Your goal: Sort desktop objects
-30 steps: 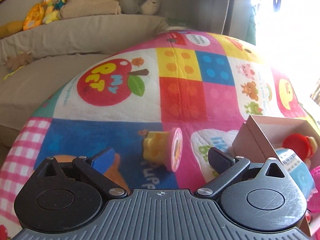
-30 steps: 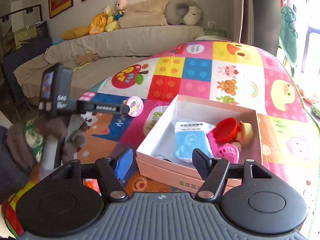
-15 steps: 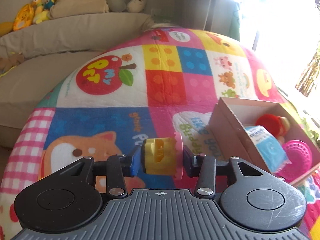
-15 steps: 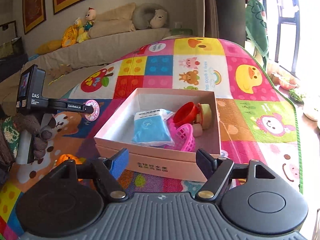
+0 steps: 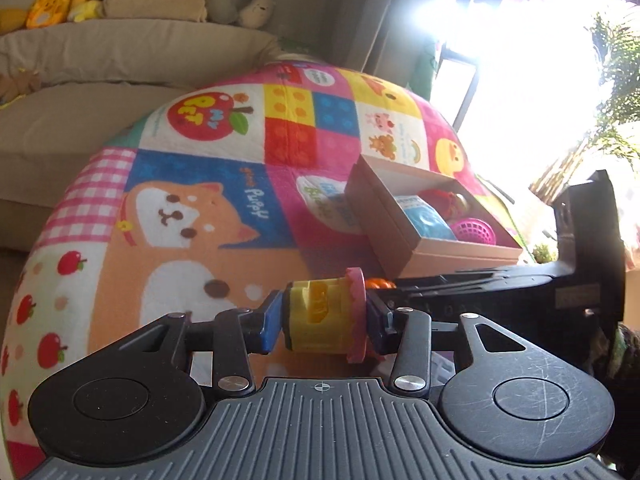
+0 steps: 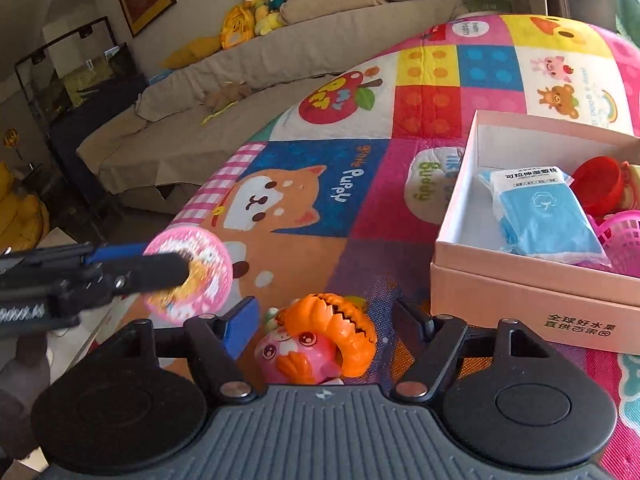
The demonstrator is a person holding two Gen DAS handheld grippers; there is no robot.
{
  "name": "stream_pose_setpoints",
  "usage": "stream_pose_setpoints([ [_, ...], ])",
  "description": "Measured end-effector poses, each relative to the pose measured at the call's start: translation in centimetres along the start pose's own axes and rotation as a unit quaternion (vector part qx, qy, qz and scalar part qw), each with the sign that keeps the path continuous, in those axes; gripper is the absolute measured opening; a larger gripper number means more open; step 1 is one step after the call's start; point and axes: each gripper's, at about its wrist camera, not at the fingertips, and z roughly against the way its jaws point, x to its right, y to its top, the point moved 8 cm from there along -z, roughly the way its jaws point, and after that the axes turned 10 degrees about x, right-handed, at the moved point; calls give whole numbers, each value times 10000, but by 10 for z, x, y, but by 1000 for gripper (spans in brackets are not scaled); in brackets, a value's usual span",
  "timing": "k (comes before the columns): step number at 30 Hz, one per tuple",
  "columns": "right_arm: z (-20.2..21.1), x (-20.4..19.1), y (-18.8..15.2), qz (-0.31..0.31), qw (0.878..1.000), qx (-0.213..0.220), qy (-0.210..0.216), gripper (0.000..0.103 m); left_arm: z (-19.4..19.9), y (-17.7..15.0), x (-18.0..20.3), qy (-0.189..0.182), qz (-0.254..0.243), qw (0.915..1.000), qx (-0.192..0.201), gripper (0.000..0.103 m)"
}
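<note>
My left gripper is shut on a yellow toy cup with a pink frilled lid, held sideways above the play mat. From the right wrist view, that lid hangs at the left, clear of the mat. My right gripper is low over a pink toy with an orange pumpkin hat. The toy lies between its closing jaws, and gaps show on both sides. A pale pink box to the right holds a blue packet, a red cup and a pink basket.
The patchwork mat covers a rounded surface whose left edge drops off toward a beige sofa with plush toys. Strong window glare fills the right of the left wrist view. A gloved hand holds the left gripper.
The left gripper shut on the yellow cup, lifted it off the mat and carried it nearer. The right gripper swung down from in front of the box to the pumpkin-hat toy.
</note>
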Motion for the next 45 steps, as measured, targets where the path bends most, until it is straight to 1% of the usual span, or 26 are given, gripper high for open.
stream_pose_setpoints([
  [2,-6,6,-5,-228,9995,-214,43,55,1,-15,8,-214,52,9995,-208,47],
  [4,-1,12,-8,-452,9987,-223,111,54,0,-28,11,-330,143,9987,-368,47],
  [5,3,14,-8,-499,9985,-228,71,54,-2,-34,10,-373,241,9980,-449,47],
  [7,16,20,-8,-465,9988,-119,-79,54,-6,-42,7,-393,450,9965,-577,47],
  [9,33,25,-7,-347,9992,-4,-217,54,-8,-44,2,-315,551,9962,-600,48],
  [10,40,29,-7,-278,9992,26,-303,54,-8,-43,-1,-269,581,9963,-574,50],
  [12,54,37,-7,-68,9981,98,-605,54,-7,-38,-7,-151,597,9969,-483,52],
  [15,69,49,-11,386,9922,188,-1170,54,-4,-29,-19,161,462,9982,-336,60],
  [16,72,52,-14,463,9905,179,-1280,54,-3,-26,-24,253,451,9982,-307,60],
  [17,74,56,-18,485,9897,154,-1340,54,-2,-23,-30,339,458,9980,-285,61],
  [23,72,70,-36,534,9857,-37,-1597,55,7,-12,-66,994,494,9937,-124,70],
  [24,72,71,-38,565,9851,-32,-1623,55,10,-10,-68,1007,483,9937,-84,73],
  [25,72,70,-39,599,9848,-26,-1630,55,13,-8,-67,948,466,9944,-26,79],
  [26,73,69,-39,632,9846,-21,-1628,55,17,-6,-64,823,425,9957,33,82],
  [27,73,69,-39,657,9845,-12,-1628,57,21,-5,-57,635,333,9974,67,91],
  [28,75,69,-39,686,9842,8,-1633,59,23,-5,-47,424,181,9989,73,97],
  [30,78,67,-39,801,9825,54,-1679,67,24,-10,-26,125,-206,9997,32,97],
  [31,80,67,-40,880,9814,77,-1707,69,21,-16,-13,52,-498,9987,-64,97],
  [33,81,65,-41,1005,9795,89,-1743,72,12,-28,2,135,-969,9950,-218,97],
  [35,81,63,-43,1039,9796,50,-1719,74,0,-39,9,400,-1338,9897,-317,97],
  [36,81,63,-45,1040,9798,31,-1708,76,-5,-42,10,521,-1397,9882,-339,96],
  [40,82,59,-50,1172,9776,28,-1750,77,-15,-43,7,664,-1244,9895,-323,76],
  [42,82,58,-53,1271,9753,41,-1808,77,-16,-42,6,763,-1266,9887,-246,72],
  [44,79,59,-55,1320,9735,58,-1864,77,-15,-42,7,776,-1283,9884,-231,61],
  [45,78,60,-55,1295,9738,68,-1870,77,-15,-43,8,783,-1290,9883,-236,61],
])
